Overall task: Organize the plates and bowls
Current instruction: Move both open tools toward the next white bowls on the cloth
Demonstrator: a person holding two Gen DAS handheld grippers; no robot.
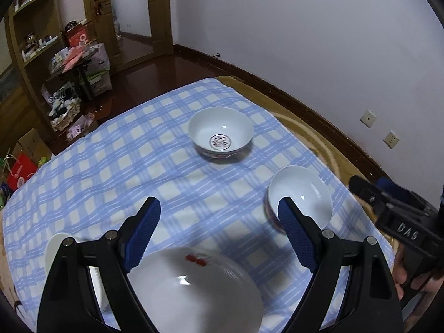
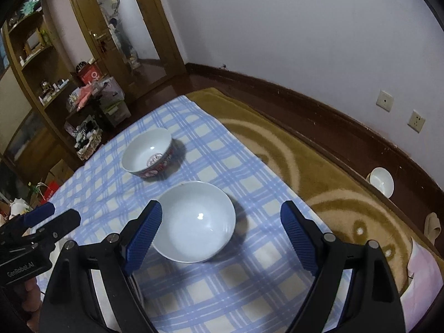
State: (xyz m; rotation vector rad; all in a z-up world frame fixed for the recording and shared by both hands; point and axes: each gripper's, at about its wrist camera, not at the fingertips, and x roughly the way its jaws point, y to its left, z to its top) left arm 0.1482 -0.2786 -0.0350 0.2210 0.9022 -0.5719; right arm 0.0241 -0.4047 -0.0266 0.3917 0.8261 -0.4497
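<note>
A white plate with red cherries point(image 1: 194, 285) lies on the blue checked cloth point(image 1: 111, 166), just below my left gripper point(image 1: 219, 208), which is open and holds nothing. A second white dish point(image 1: 54, 247) peeks out behind its left finger. Farther off stand a patterned bowl point(image 1: 221, 133) and a plain white bowl point(image 1: 301, 194). My right gripper point(image 2: 222, 211) is open above the plain white bowl point(image 2: 197, 222); its left finger overlaps the bowl's rim in view, and the pads are off the bowl. The patterned bowl point(image 2: 148, 152) sits beyond. Each gripper shows in the other's view: right gripper point(image 1: 371, 184), left gripper point(image 2: 59, 213).
A brown patterned blanket point(image 2: 277, 144) lies under the cloth and reaches toward the wall. Another white bowl point(image 2: 382, 180) sits by the dark baseboard. Shelves, boxes and bags point(image 1: 69, 97) crowd the floor beyond the far left edge. A person's hand point(image 1: 402, 274) grips the right tool.
</note>
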